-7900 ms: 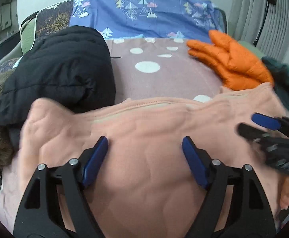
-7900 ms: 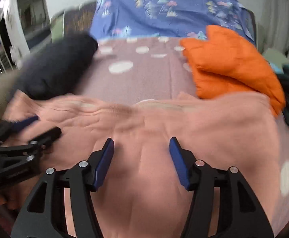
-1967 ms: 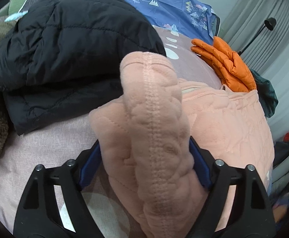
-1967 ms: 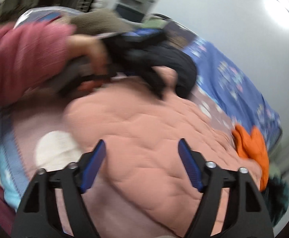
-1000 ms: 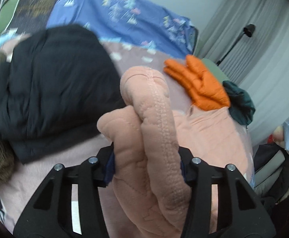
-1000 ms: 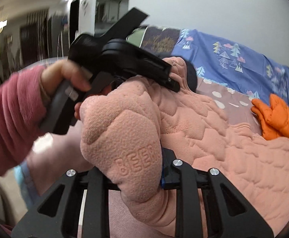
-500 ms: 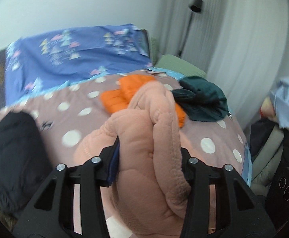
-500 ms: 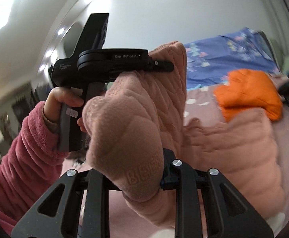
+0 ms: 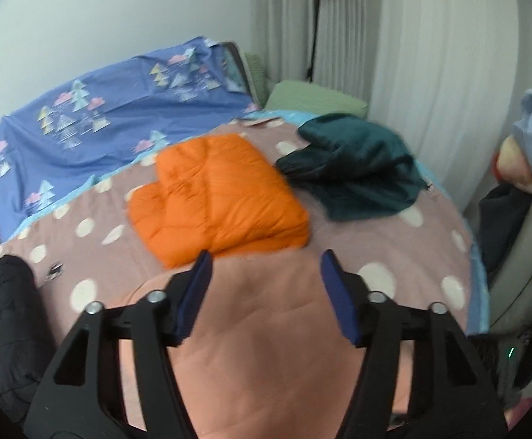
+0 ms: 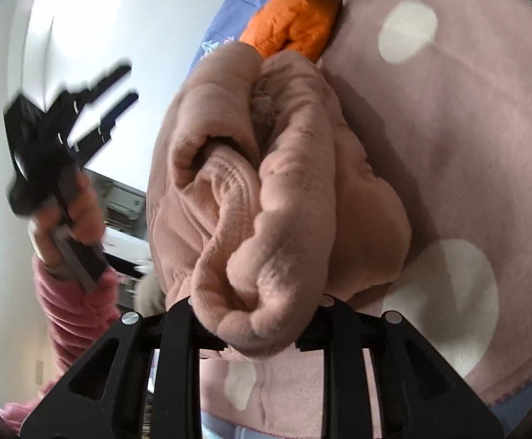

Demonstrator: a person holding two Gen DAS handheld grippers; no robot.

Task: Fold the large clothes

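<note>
We see a peach garment [image 10: 287,190] of thick, fuzzy quilted fleece with a ribbed knit edge. The bedspread [image 9: 386,252] beneath it is matt, brushed pink cloth with pale dots. An orange jacket [image 9: 218,201] is smooth, puffy, stitched fabric with a slight sheen. A dark green garment [image 9: 353,168] looks soft and velvety. The left gripper [image 9: 266,292] is matt black plastic with shiny metal screws and blue pads [image 9: 339,296]. A sleeve [image 10: 72,300] is nubbly pink fleece.
</note>
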